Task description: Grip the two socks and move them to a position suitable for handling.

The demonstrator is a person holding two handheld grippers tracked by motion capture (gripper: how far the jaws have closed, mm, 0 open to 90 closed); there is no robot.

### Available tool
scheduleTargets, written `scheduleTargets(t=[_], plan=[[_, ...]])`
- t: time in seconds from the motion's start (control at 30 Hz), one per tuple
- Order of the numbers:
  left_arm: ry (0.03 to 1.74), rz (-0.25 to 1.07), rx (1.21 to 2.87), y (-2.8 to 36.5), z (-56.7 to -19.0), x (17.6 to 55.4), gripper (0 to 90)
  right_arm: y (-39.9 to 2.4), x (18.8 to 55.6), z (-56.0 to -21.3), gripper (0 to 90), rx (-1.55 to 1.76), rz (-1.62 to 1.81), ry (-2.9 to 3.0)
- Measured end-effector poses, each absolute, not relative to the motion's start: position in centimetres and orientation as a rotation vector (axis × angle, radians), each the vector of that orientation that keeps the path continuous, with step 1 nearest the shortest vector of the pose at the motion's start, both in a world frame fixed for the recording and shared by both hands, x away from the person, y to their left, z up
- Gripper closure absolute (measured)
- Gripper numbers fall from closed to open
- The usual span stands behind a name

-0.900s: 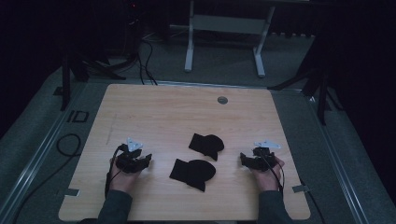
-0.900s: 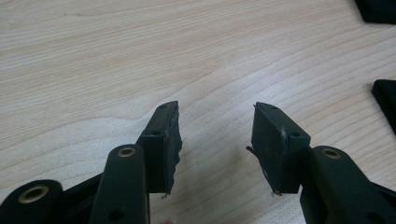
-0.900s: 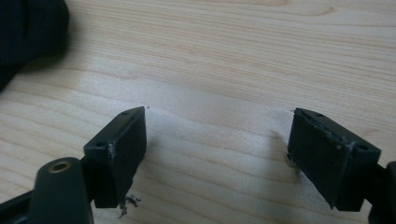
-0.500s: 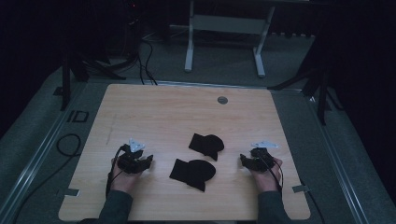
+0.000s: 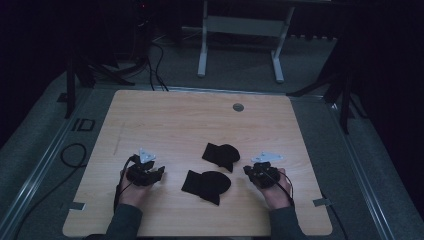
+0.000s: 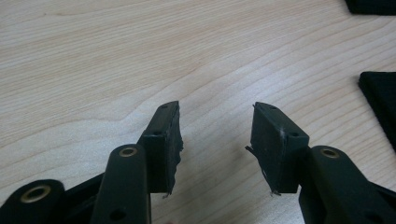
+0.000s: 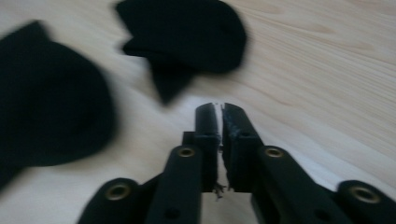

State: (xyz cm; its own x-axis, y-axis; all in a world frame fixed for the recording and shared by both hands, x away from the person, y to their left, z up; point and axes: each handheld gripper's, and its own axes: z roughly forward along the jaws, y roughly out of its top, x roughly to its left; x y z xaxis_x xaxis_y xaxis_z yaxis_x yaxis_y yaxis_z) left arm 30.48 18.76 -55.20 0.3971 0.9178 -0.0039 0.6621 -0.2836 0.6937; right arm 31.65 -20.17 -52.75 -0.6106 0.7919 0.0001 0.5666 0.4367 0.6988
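1. Two black socks sit mid-desk. The near sock (image 5: 206,186) is about 6 o'clock from desk centre, the far sock (image 5: 221,155) just past it toward 1 o'clock. Apart or just touching? Too dark to call from the high view.
2. Left tongs (image 5: 159,173) rest at 9 o'clock of the near sock, well apart from it, jaws spread wide with nothing between them, just bare desk (image 6: 93,56) showing in the gap.
3. Right tongs (image 7: 219,116) are at 3 o'clock of the socks, jaws pressed together, empty. The far sock (image 7: 187,42) is just ahead of the tips, the near one (image 7: 51,102) off at 10 o'clock in that view.
4. Biggest risk, probably: the right tongs go in closed. They'd shove or bunch the sock instead of pinching it, so they need to open first.
5. Thin cloth lying flat on wood is tricky; the tips could skate over it or scrape the desk and grab nothing.
6. With the socks this close, a sloppy pinch could catch both and drag the wrong one along.
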Motion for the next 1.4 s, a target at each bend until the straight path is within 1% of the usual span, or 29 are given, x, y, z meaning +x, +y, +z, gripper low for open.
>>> scheduleTargets(t=[0.07, 0.23, 0.33, 0.47, 0.73, 1.03, 1.1, 1.4], plan=[[1.342, 0.534, 2.043, 18.8, -55.2, 30.5, 53.3, -18.9, 31.0, -52.5, 89.7, 1.1, 0.992, 2.42], [1.335, 0.529, 2.043, 18.7, -55.2, 30.4, 53.3, -17.0, 30.3, -52.6, 89.8, 1.014, 0.997, 2.497], [1.329, 0.521, 2.046, 18.7, -55.1, 30.4, 53.3, -15.5, 29.9, -53.7, 89.8, 0.975, 0.974, 2.564], [1.313, 0.511, 2.044, 18.6, -55.0, 30.3, 55.0, -14.6, 30.0, -54.8, 89.8, 0.971, 0.911, 2.594], [1.276, 0.488, 2.041, 18.3, -54.8, 30.0, 57.9, -14.1, 30.2, -55.1, 89.7, 0.963, 0.928, 2.593], [1.228, 0.441, 2.027, 17.6, -54.4, 29.5, 61.5, -13.7, 31.3, -55.3, 89.7, 0.967, 0.951, 2.578], [1.212, 0.413, 2.016, 17.4, -54.3, 29.3, 62.3, -13.6, 31.4, -55.3, 89.7, 0.964, 0.954, 2.575], [1.147, 0.38, 2.031, 15.9, -54.0, 28.8, 69.9, -12.7, 31.7, -55.4, 89.7, 0.967, 0.959, 2.548]])
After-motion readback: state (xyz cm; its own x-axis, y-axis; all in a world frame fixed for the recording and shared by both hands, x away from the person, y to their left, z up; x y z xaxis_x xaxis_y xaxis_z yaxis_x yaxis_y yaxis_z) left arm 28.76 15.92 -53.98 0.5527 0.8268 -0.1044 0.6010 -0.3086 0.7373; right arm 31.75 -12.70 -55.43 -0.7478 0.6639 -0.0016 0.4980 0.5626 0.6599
